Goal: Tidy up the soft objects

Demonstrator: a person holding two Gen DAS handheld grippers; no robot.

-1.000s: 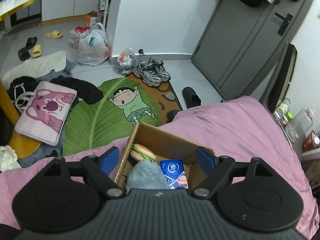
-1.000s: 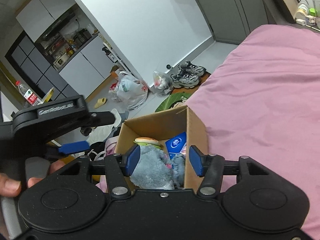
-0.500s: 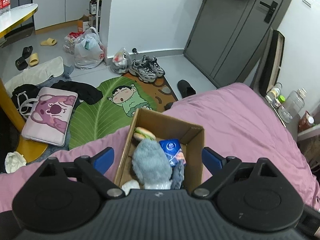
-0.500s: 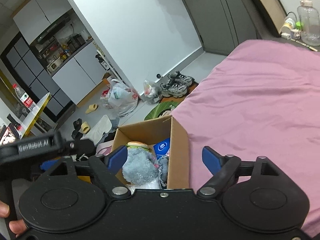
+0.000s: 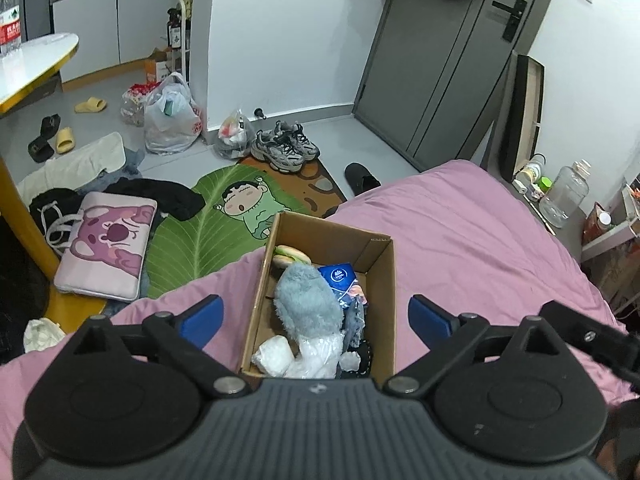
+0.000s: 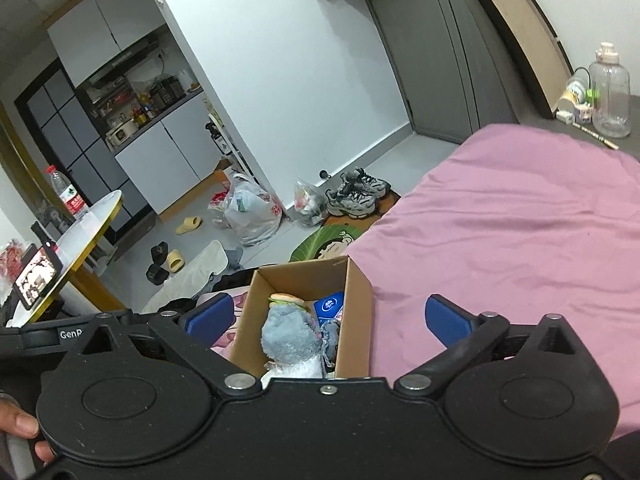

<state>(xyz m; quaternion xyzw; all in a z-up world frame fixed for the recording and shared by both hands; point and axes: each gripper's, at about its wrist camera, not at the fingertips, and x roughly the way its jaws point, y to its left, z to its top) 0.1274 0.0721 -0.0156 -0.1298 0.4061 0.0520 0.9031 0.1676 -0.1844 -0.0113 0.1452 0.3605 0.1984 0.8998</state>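
At lower centre of both wrist views, the cardboard box (image 5: pixel 384 280) sat on the pink bed (image 5: pixel 460 240), already holding a grey plush toy (image 5: pixel 306 304), a toy burger (image 5: pixel 290 255), a blue packet (image 5: pixel 338 276) and white wrapped items (image 5: pixel 296 354). The left claw (image 5: pixel 316 316) and right claw (image 6: pixel 328 318) were opening wide, empty, pads astride the box without touching it. No loose soft things showed on the bed, so packing appeared nearly or fully done.

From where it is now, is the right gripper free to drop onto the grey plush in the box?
Probably yes: the cardboard box is open-topped, the grey plush lies uppermost, and the right gripper has empty, opening jaws above it.
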